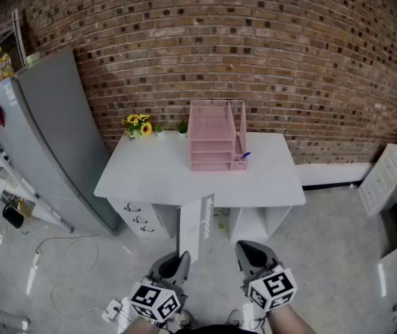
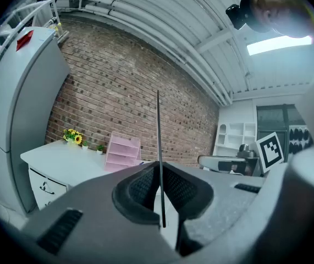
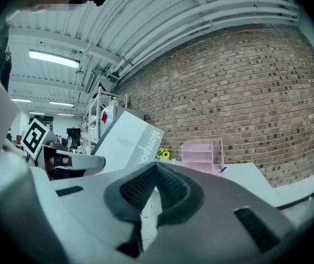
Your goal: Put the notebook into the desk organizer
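Left gripper (image 2: 160, 176): jaws clamped on the notebook (image 1: 197, 227), held upright and edge-on, low in front of the white desk (image 1: 149, 181). Right gripper (image 3: 155, 169): jaws together, nothing between, just beside the left. Pink desk organizer (image 1: 215, 143) stands at the desk's back, well apart from the notebook. 1 blue pen (image 1: 244, 156) at its right side.
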`<state>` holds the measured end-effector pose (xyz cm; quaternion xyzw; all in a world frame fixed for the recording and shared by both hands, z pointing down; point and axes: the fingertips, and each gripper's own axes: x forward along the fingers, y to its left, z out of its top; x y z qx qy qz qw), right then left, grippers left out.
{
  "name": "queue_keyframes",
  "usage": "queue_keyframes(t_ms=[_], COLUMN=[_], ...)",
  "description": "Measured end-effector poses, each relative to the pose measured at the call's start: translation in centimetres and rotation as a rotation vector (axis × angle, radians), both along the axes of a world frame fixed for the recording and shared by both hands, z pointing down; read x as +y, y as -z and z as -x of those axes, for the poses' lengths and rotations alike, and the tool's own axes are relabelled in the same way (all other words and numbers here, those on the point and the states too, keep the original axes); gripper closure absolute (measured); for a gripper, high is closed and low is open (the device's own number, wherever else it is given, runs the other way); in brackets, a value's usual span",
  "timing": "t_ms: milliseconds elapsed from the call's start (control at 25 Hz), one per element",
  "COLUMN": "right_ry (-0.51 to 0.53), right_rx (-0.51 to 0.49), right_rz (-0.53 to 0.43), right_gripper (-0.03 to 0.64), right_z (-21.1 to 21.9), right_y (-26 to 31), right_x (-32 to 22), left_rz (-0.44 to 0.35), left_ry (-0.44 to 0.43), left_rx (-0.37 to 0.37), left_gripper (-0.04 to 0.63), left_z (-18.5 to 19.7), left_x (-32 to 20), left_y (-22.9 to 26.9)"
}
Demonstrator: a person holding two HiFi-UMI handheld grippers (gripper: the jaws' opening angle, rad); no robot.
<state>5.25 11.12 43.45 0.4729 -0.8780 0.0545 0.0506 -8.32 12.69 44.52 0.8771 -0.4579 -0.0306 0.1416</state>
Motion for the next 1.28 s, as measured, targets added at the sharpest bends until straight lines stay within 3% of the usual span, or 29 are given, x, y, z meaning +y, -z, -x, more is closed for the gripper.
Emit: queue_keyframes(t_ms=[600, 1280], right_ry=[-0.010, -0.041], right_rx=[-0.024, -0.022], right_rz=[0.010, -0.005], right_gripper=[0.614, 0.612], right_z=[0.7, 8.2], right_y=[-0.4, -0.3], right_x=[-0.1, -2.5], left_rz=[0.017, 0.008], left_ry=[-0.012, -0.068], left_rx=[0.001, -0.006], left_gripper=[0.584, 0.584], left_z=[0.4, 7.6], left_x=[0.0, -2.4], left_y=[-0.8, -1.0])
